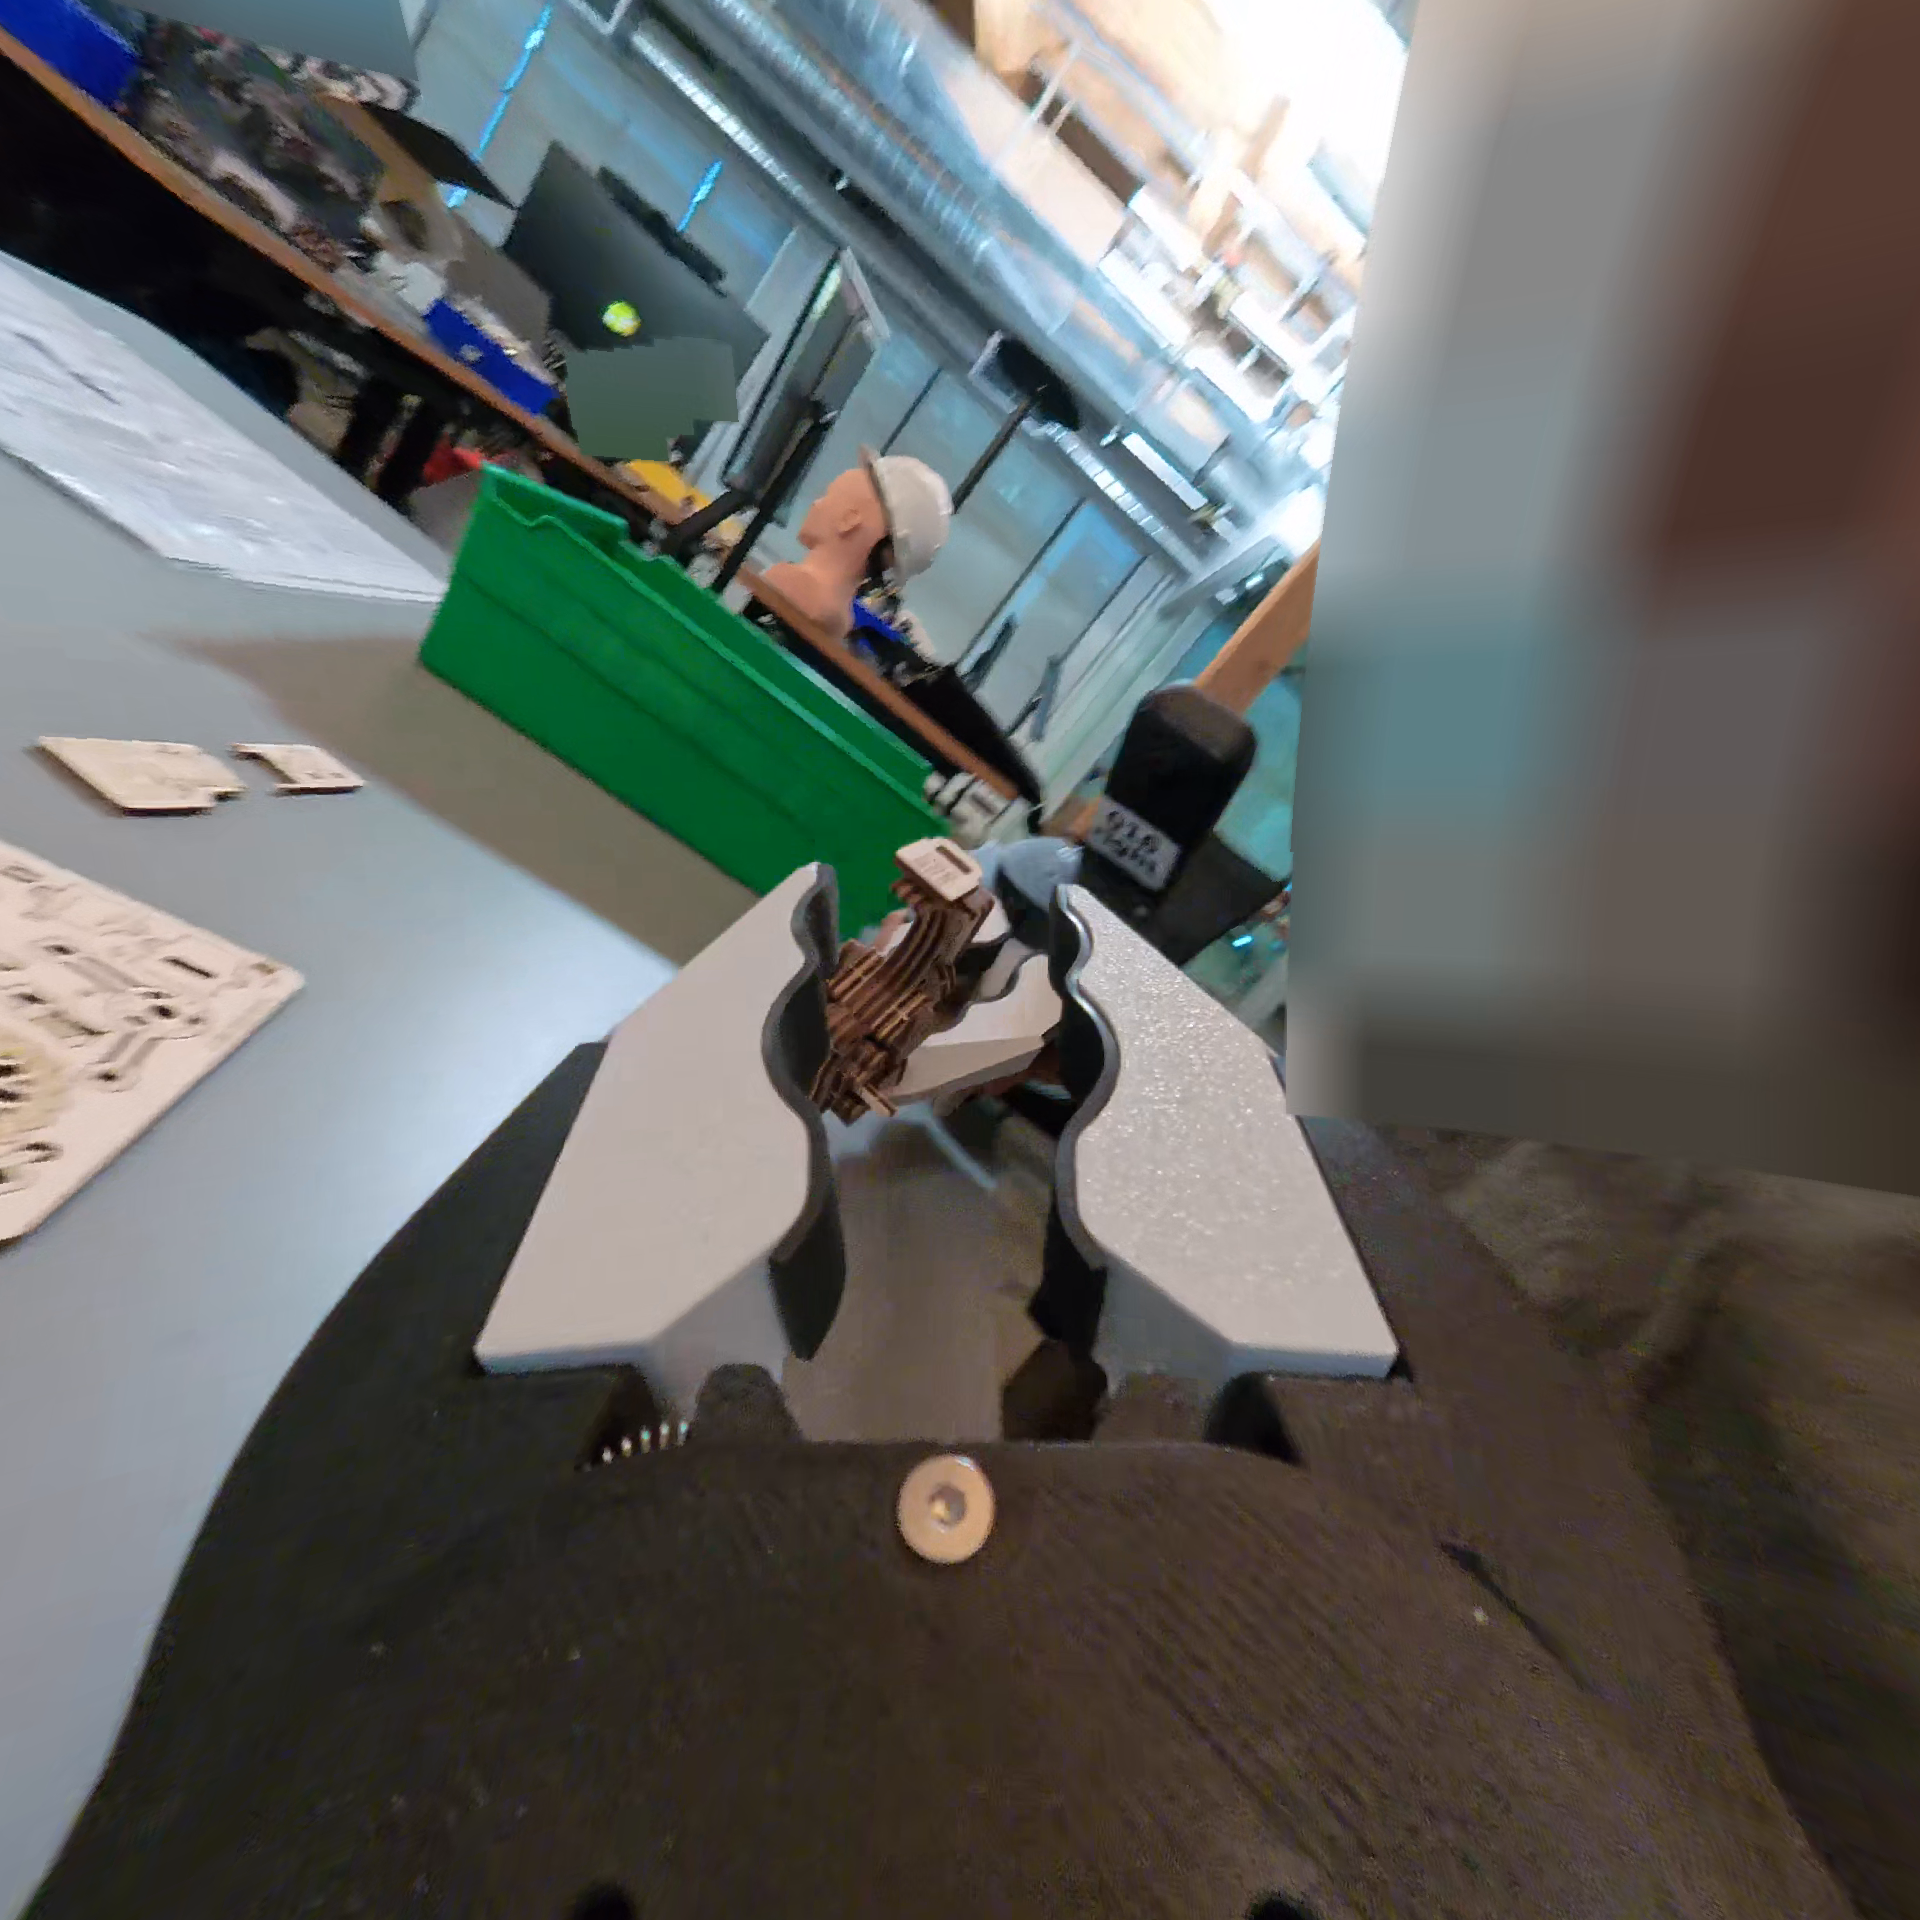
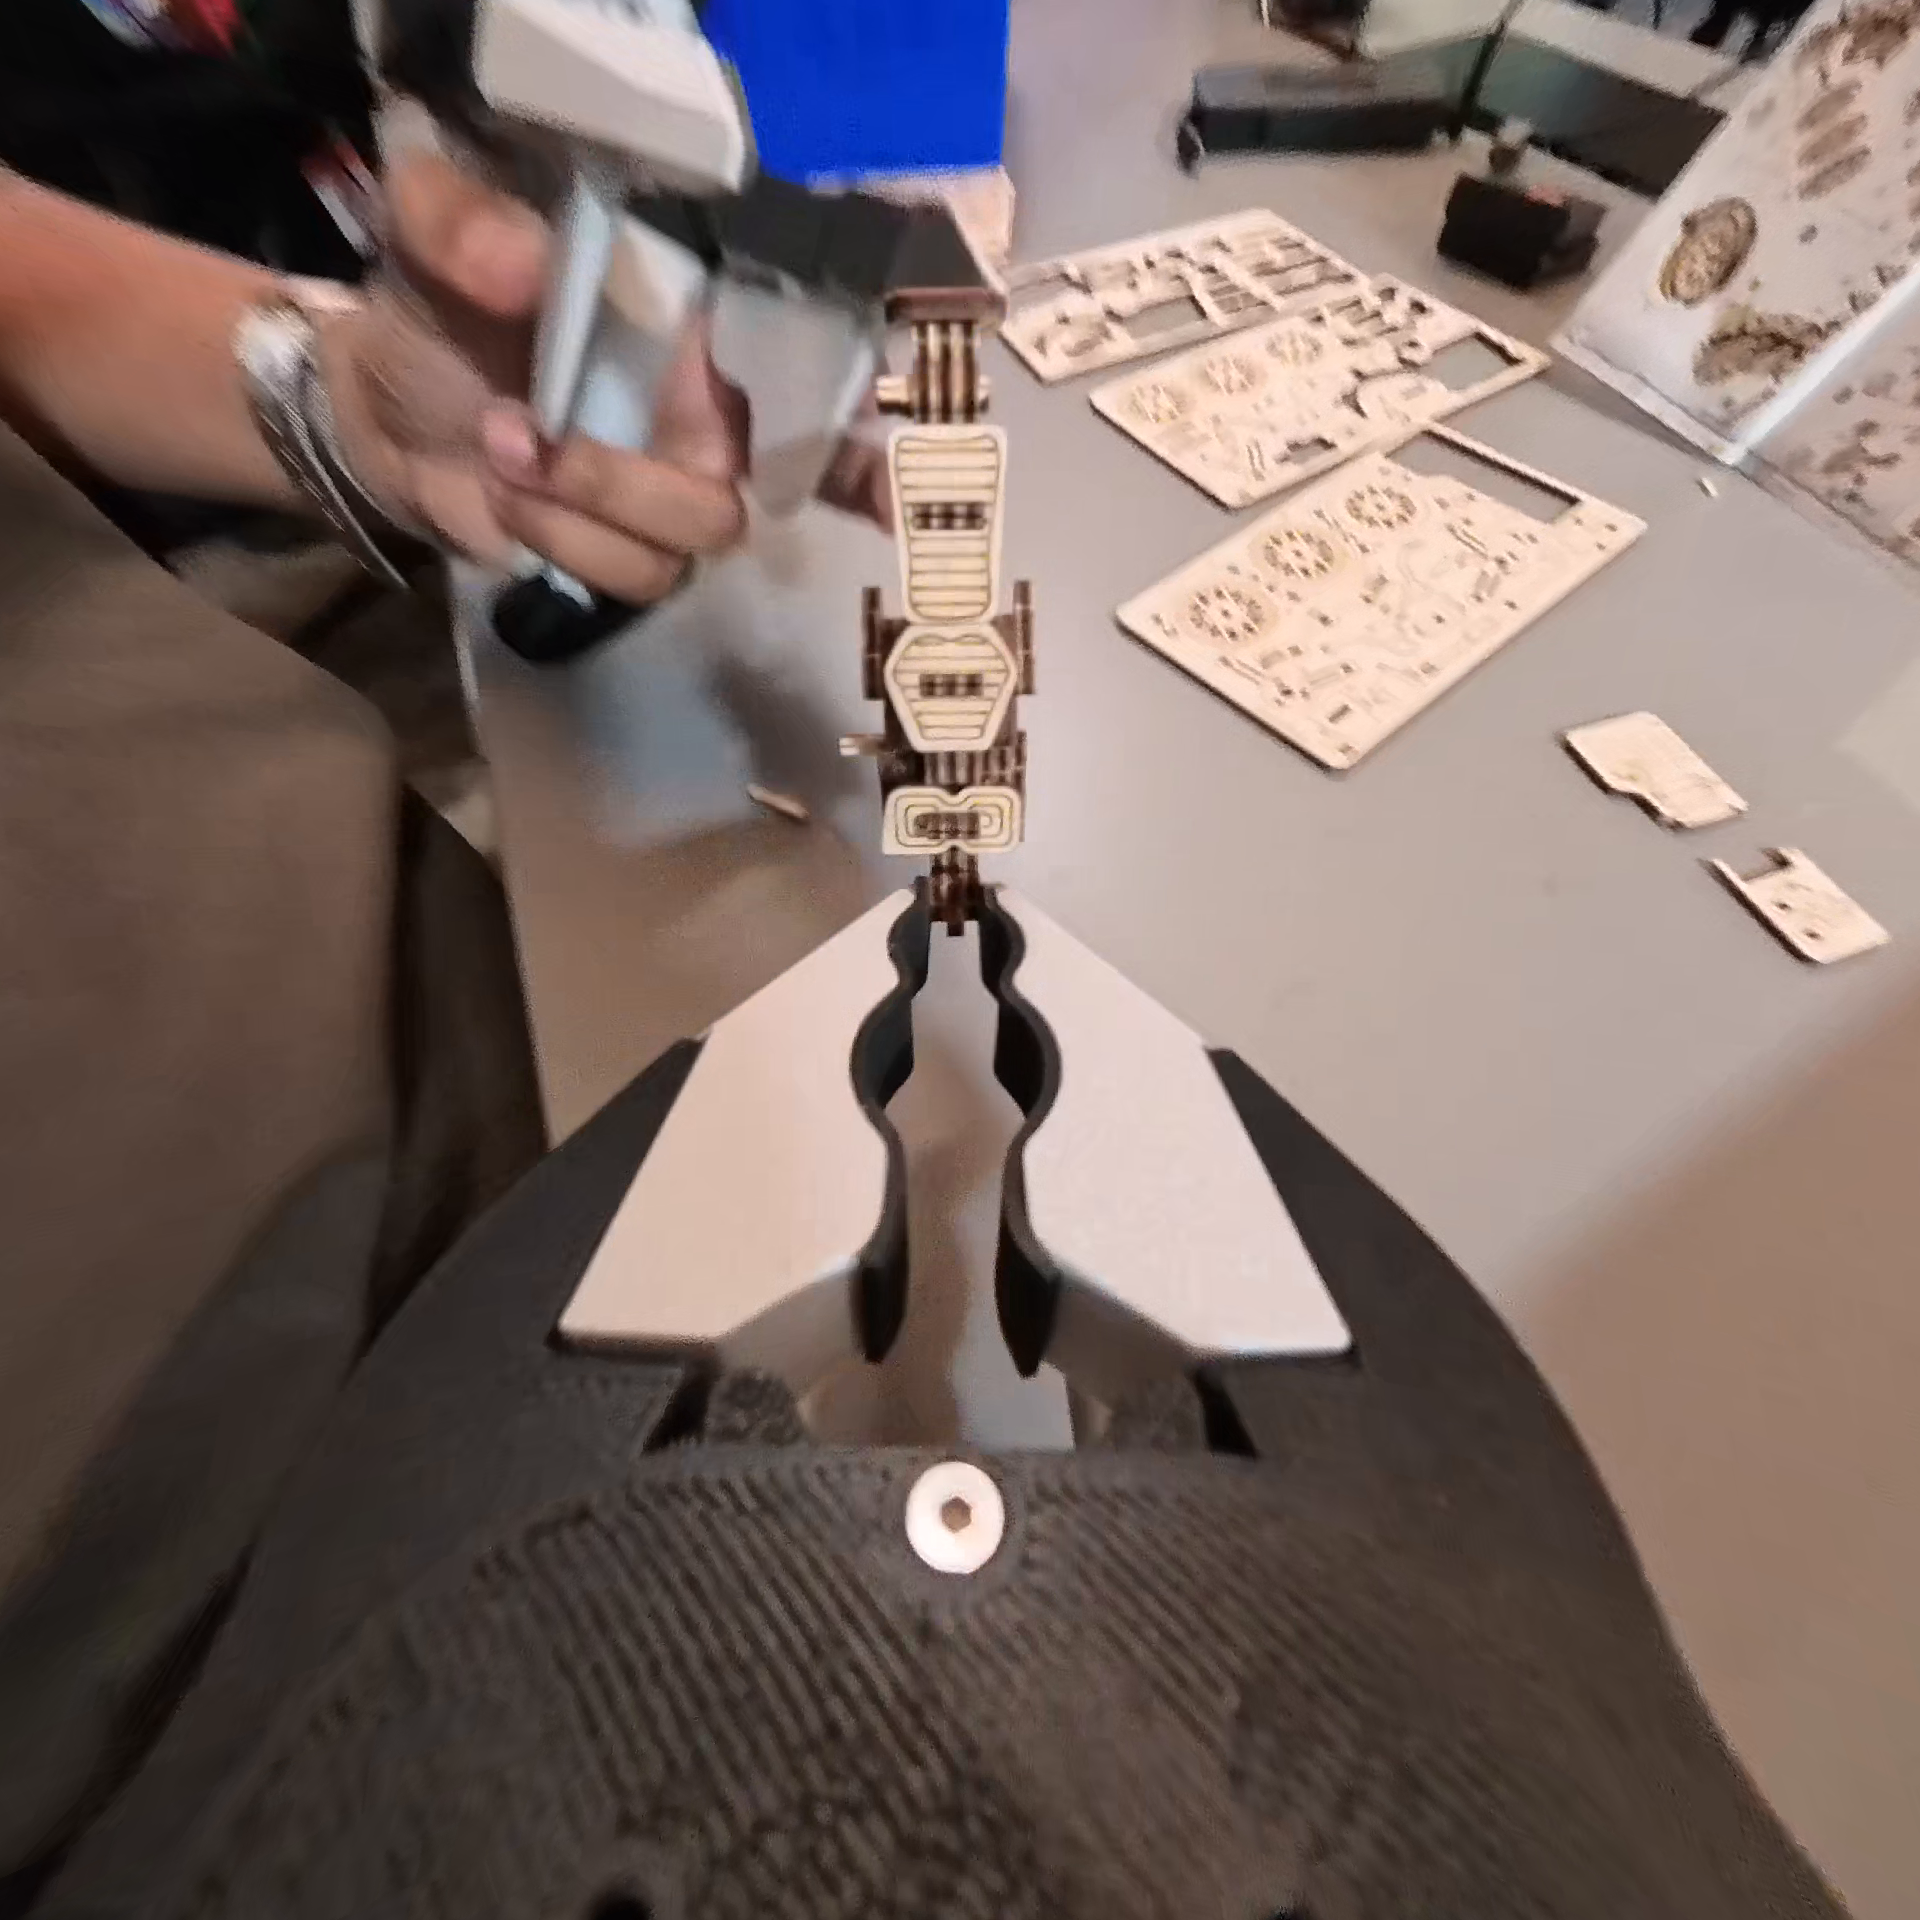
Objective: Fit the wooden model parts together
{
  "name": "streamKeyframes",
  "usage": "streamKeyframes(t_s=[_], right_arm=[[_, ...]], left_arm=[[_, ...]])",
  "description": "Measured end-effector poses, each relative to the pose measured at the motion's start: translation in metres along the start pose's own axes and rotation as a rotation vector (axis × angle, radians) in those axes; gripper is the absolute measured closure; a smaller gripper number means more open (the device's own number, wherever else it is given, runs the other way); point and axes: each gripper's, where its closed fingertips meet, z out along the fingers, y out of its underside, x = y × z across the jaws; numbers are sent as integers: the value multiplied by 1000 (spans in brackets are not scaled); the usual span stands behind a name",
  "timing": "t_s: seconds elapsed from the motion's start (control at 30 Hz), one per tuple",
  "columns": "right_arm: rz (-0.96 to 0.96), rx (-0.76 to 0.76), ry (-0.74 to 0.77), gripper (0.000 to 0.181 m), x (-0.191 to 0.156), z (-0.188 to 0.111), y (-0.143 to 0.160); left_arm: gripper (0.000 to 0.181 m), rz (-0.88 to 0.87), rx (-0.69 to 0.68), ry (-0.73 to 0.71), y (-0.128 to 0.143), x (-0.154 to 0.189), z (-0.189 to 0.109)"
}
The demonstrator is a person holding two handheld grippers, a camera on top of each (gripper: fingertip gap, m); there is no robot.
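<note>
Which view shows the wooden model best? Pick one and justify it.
Right wrist view: the wooden model shows full length, plates facing the camera, its near end pinched by the right gripper. Left wrist view shows it edge-on, partly hidden between fingers.

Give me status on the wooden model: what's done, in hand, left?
Done: a long wooden assembly of stacked layers with three pale plates is already together. In hand: the right gripper pinches its near end; the left gripper is open around its far end. Left: two loose pieces and part sheets lie on the table.
</note>
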Motion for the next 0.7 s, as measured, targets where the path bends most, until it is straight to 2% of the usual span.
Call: streamKeyframes(t_s=[0.1,0.23,0.4,0.7], right_arm=[[-62,-101,63,175,13,-1,17],[-76,-134,66,175,14,-1,22],[-71,-137,59,175,13,0,23],[-75,-111,63,175,12,-2,18]], left_arm=[[143,126,-66,-82,4,-9,-2],[140,253,-158,-144,17,-14,0],[138,260,-211,-145,29,-15,4],[138,235,-206,-166,27,-23,1]])
